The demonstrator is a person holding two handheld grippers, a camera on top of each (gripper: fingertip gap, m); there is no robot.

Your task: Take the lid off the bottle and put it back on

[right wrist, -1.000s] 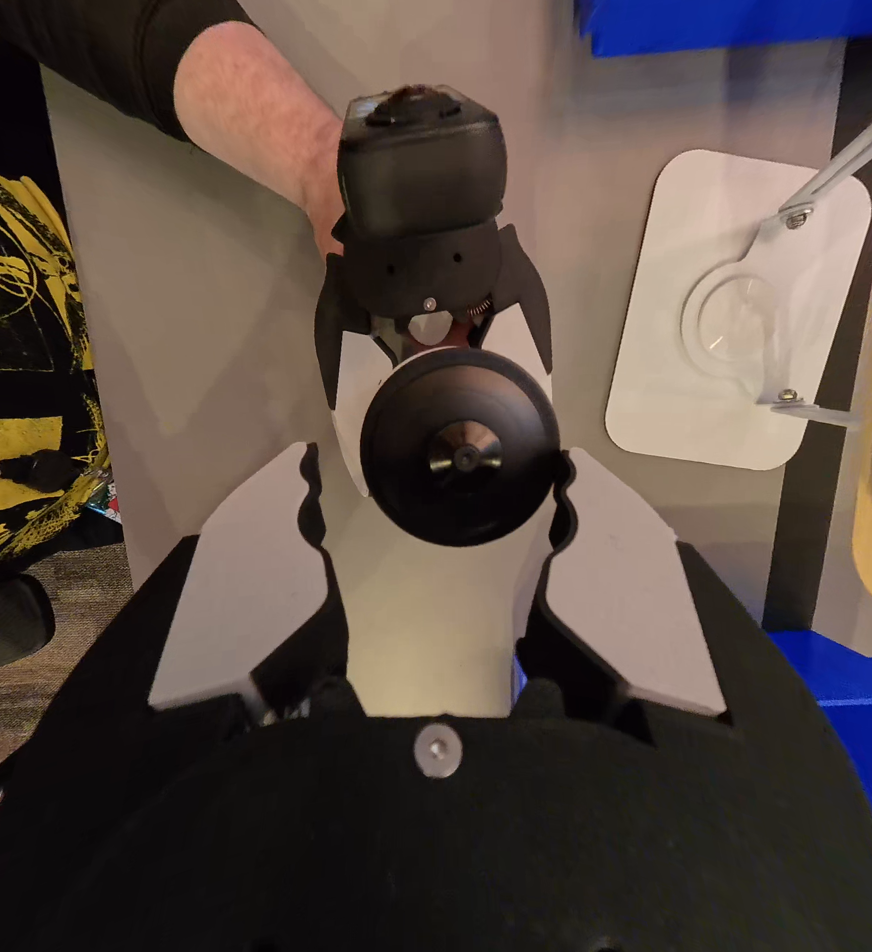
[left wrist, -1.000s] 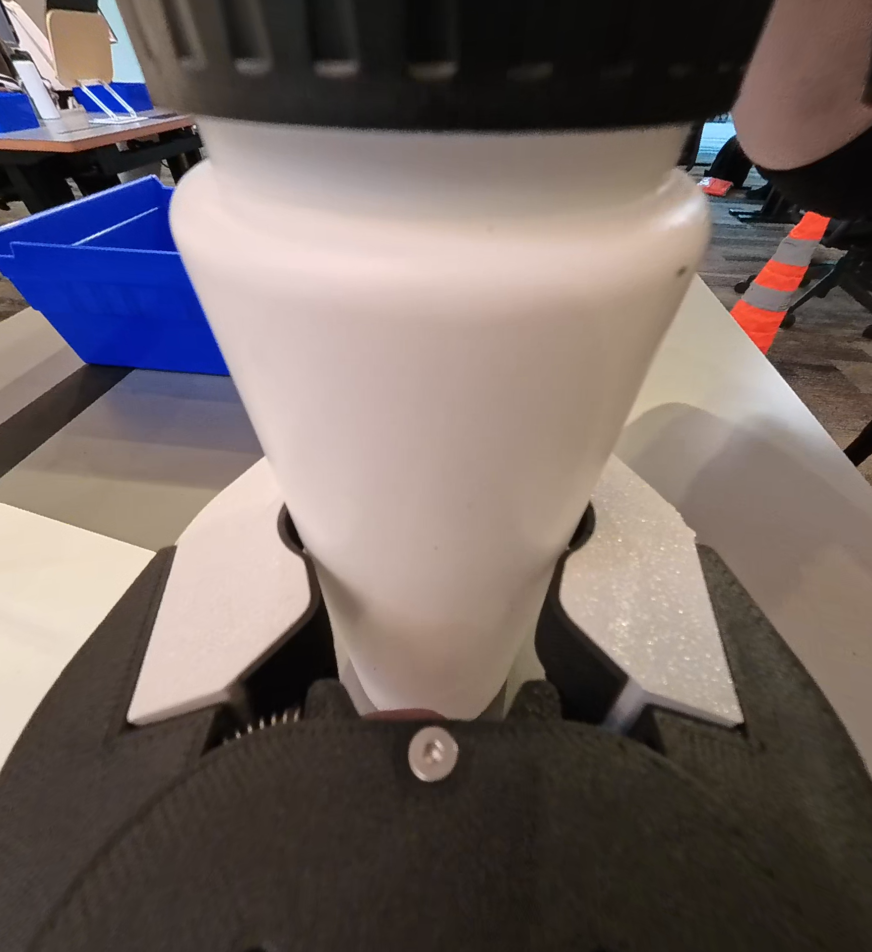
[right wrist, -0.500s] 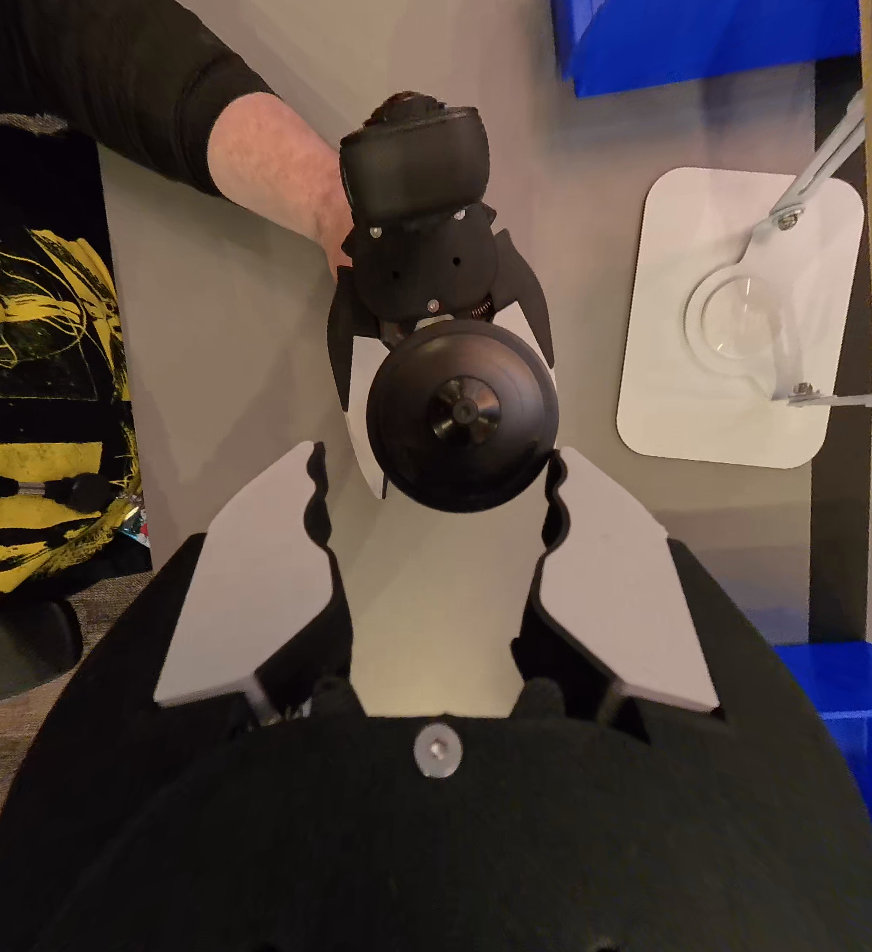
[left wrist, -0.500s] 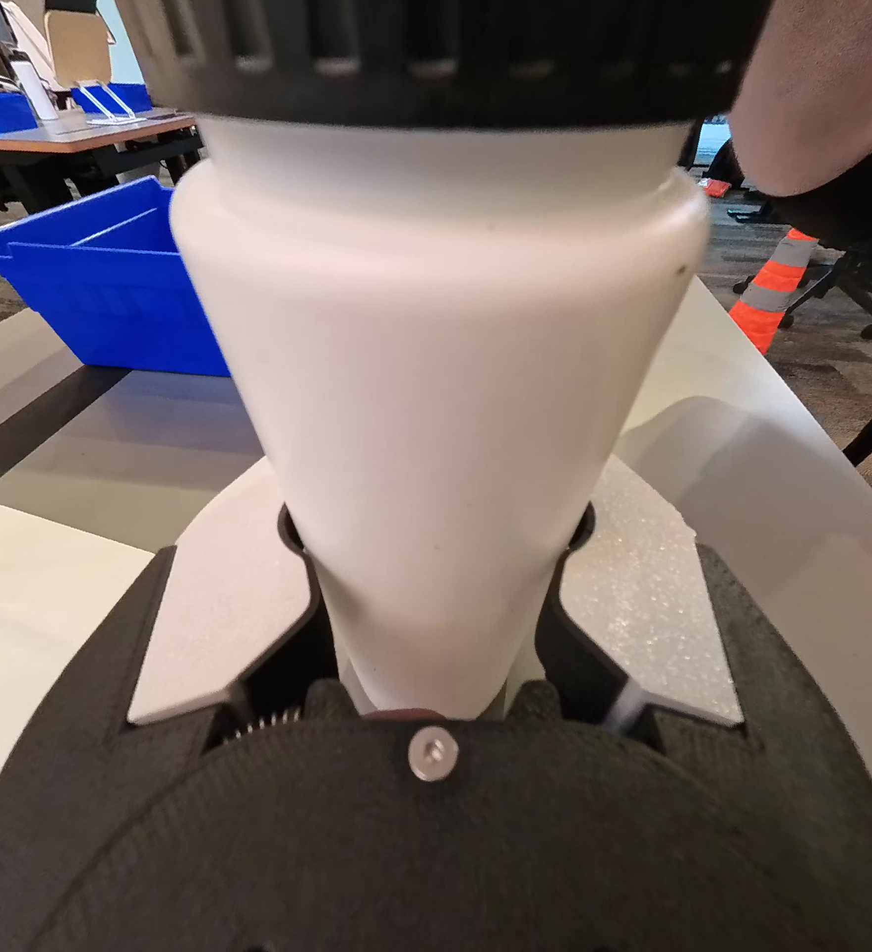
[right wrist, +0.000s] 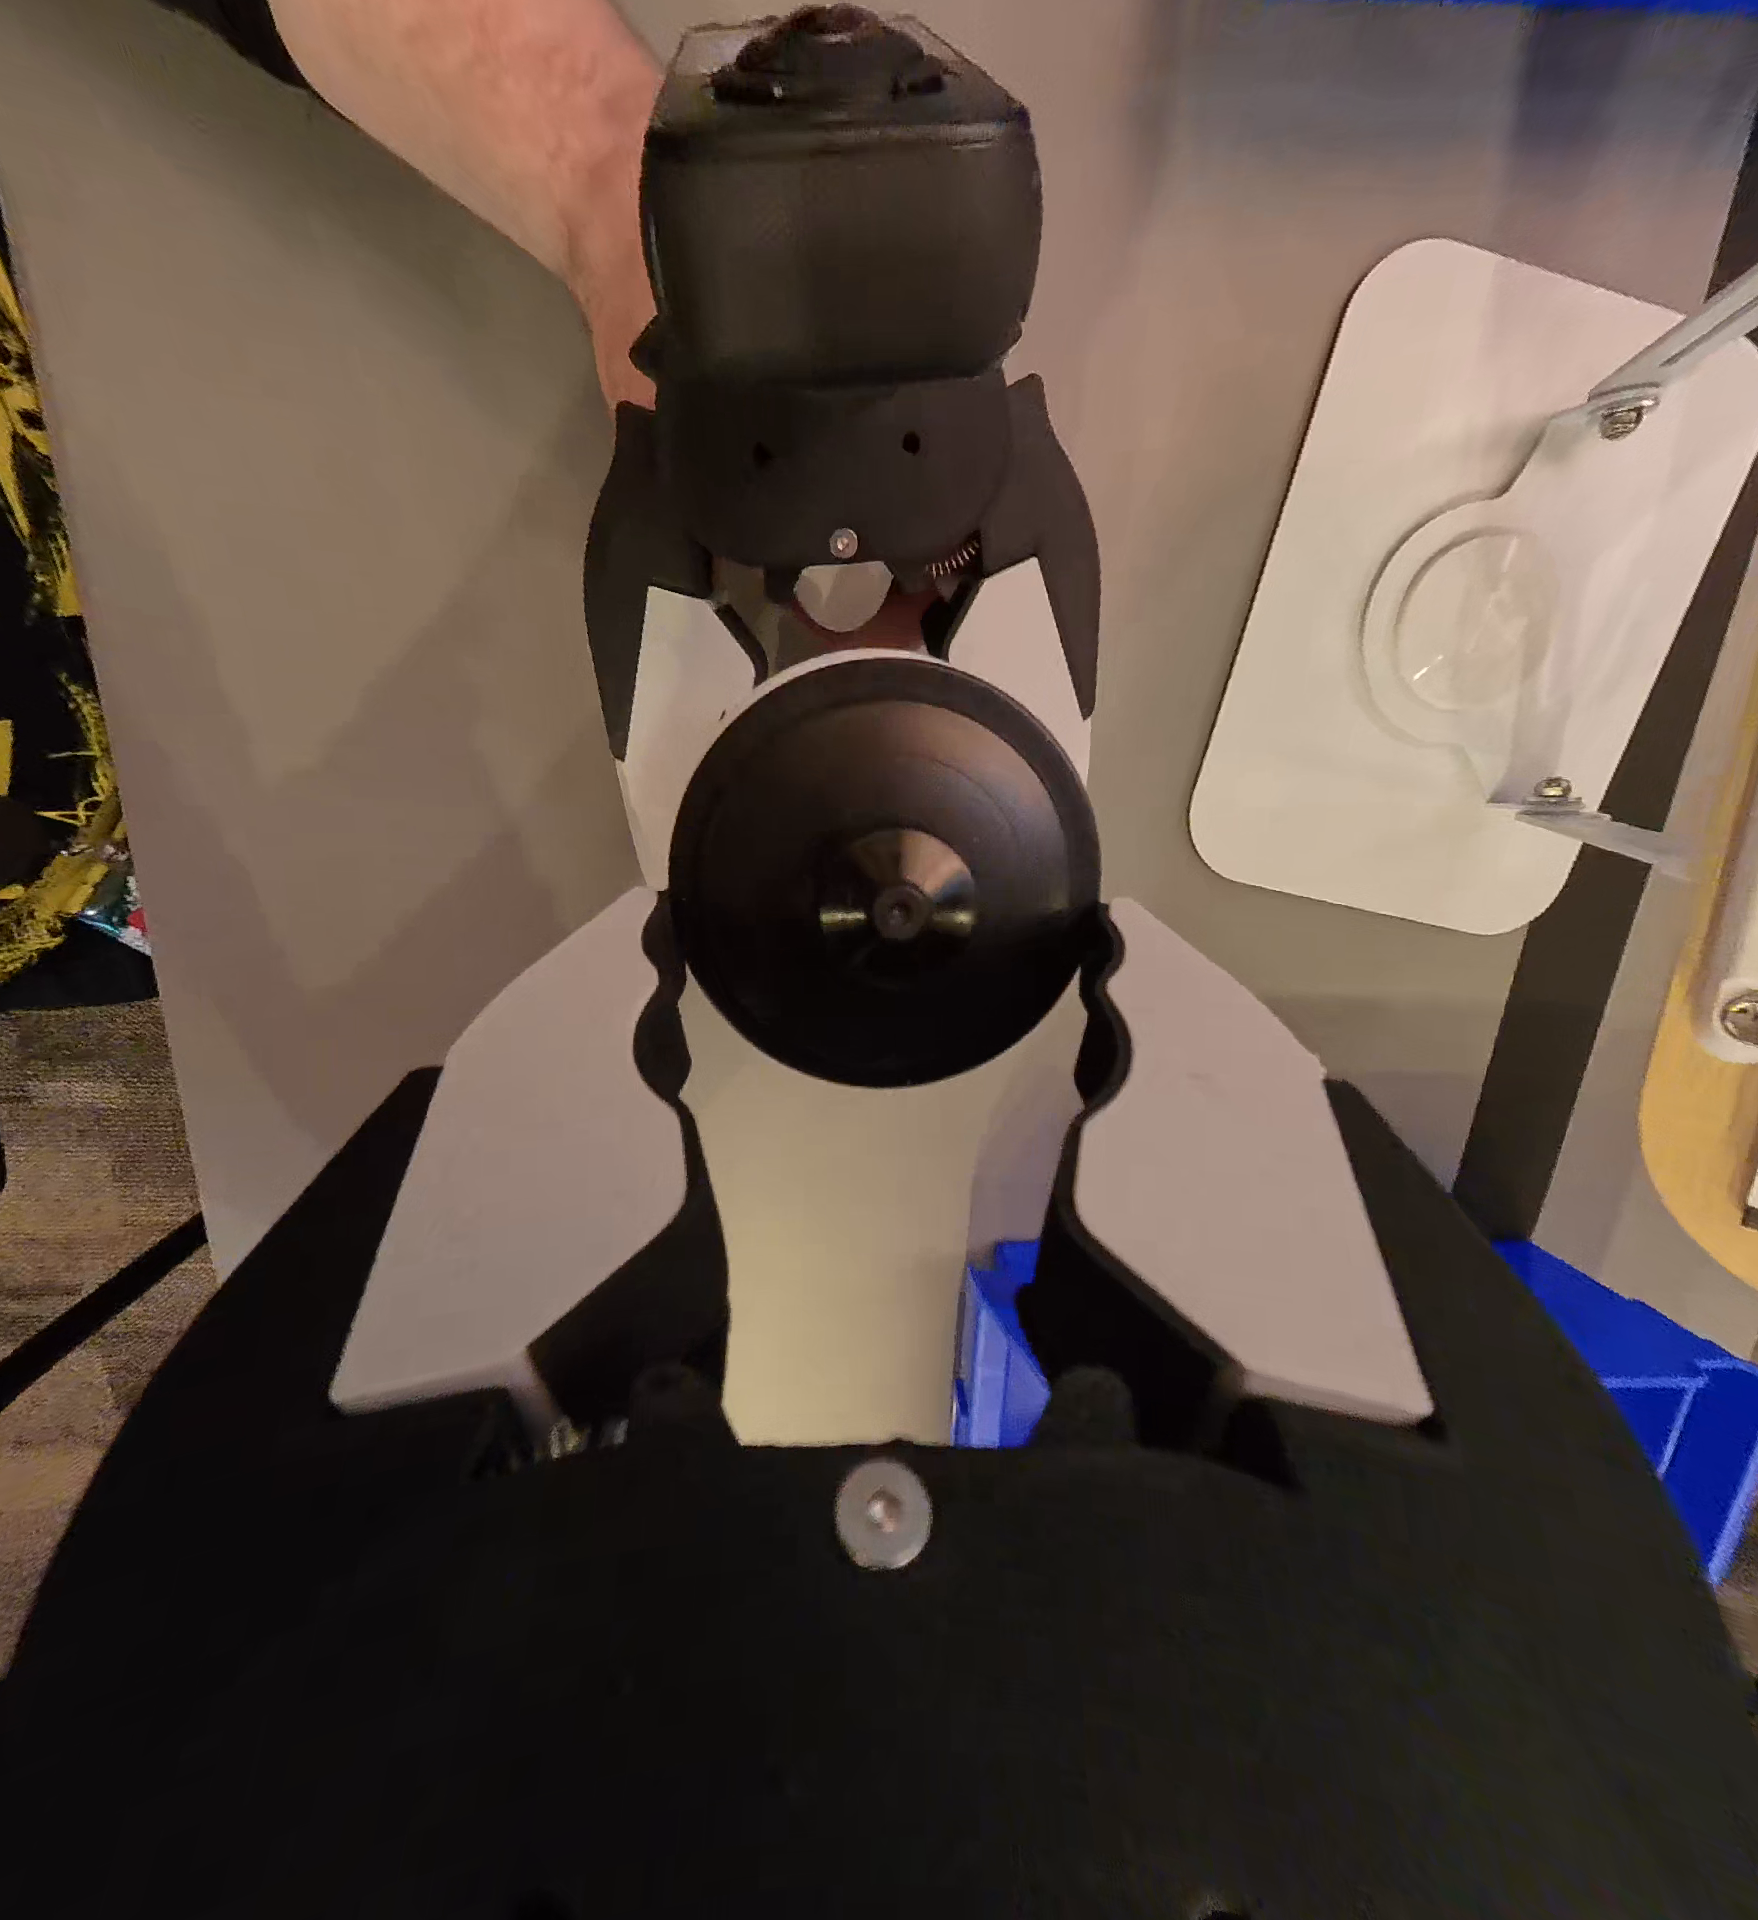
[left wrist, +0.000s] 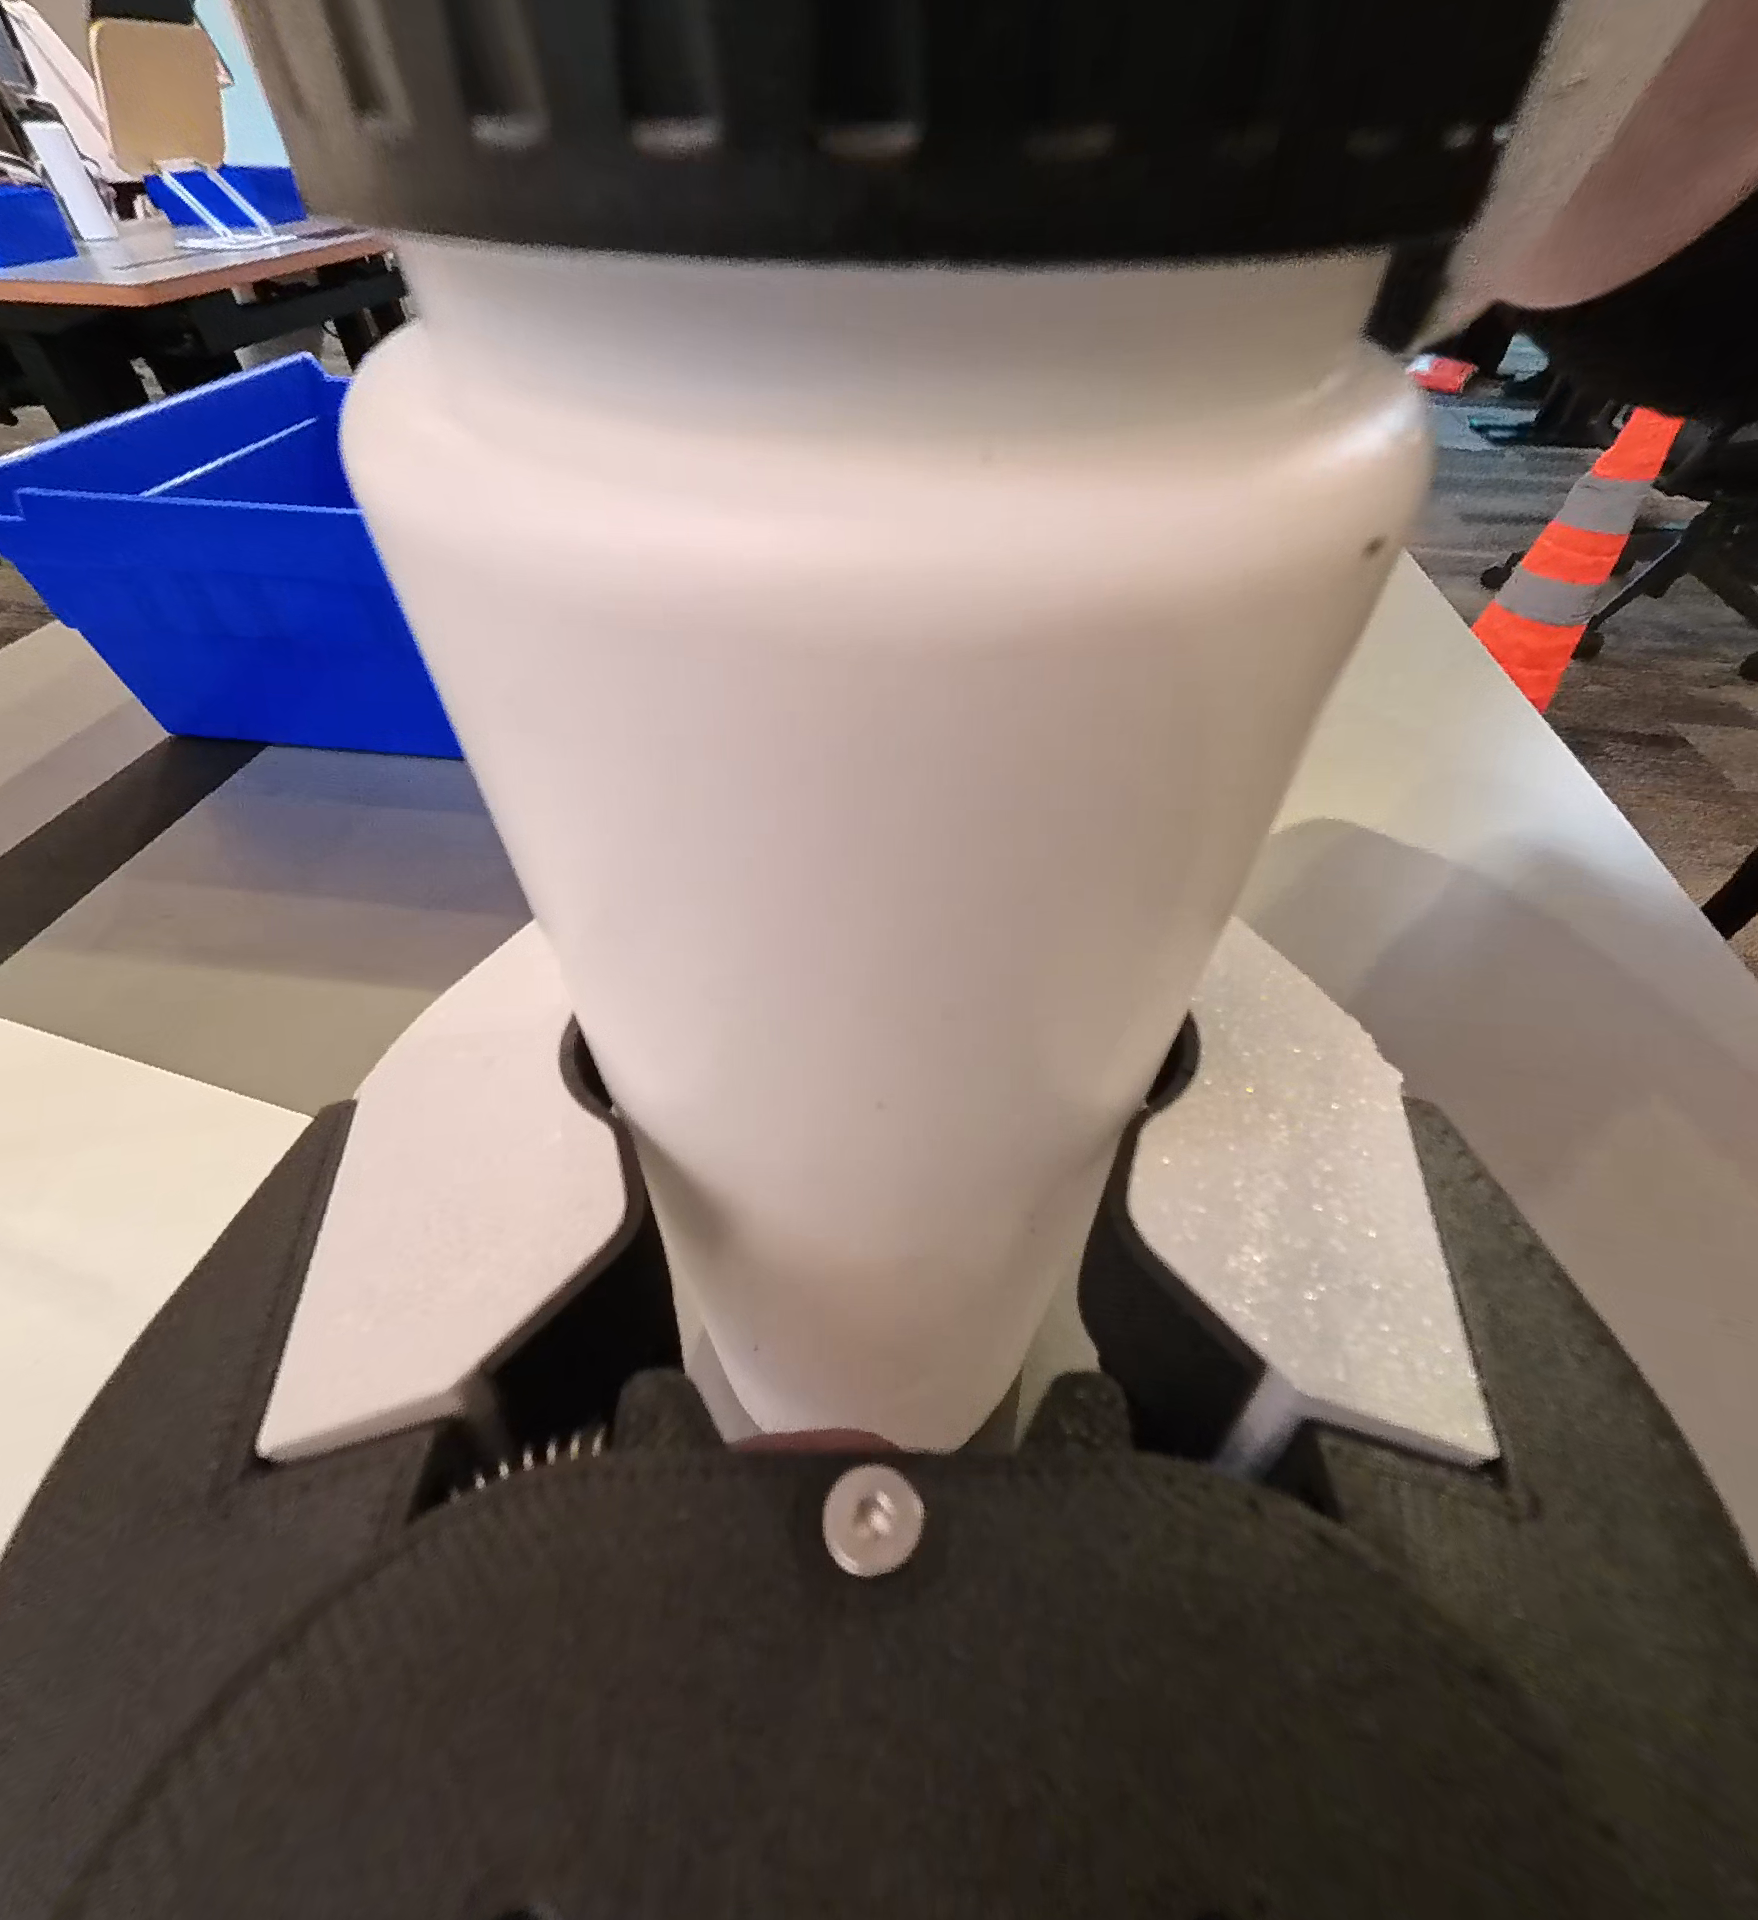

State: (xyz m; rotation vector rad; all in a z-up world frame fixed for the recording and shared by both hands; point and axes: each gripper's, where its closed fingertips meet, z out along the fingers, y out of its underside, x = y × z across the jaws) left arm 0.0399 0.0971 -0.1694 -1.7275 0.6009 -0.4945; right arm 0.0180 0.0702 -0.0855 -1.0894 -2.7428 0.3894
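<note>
Over the grey table point(left wrist: 179, 935), left gripper point(left wrist: 880, 1060) is clamped on the white bottle point(left wrist: 875, 727), upright, black lid point(left wrist: 906, 114) on top. Right gripper point(right wrist: 880, 935) looks down from above, jaws spread either side of the lid point(right wrist: 880, 883), tips at its rim; contact unclear. Blue bin point(left wrist: 189, 603) behind, left.
</note>
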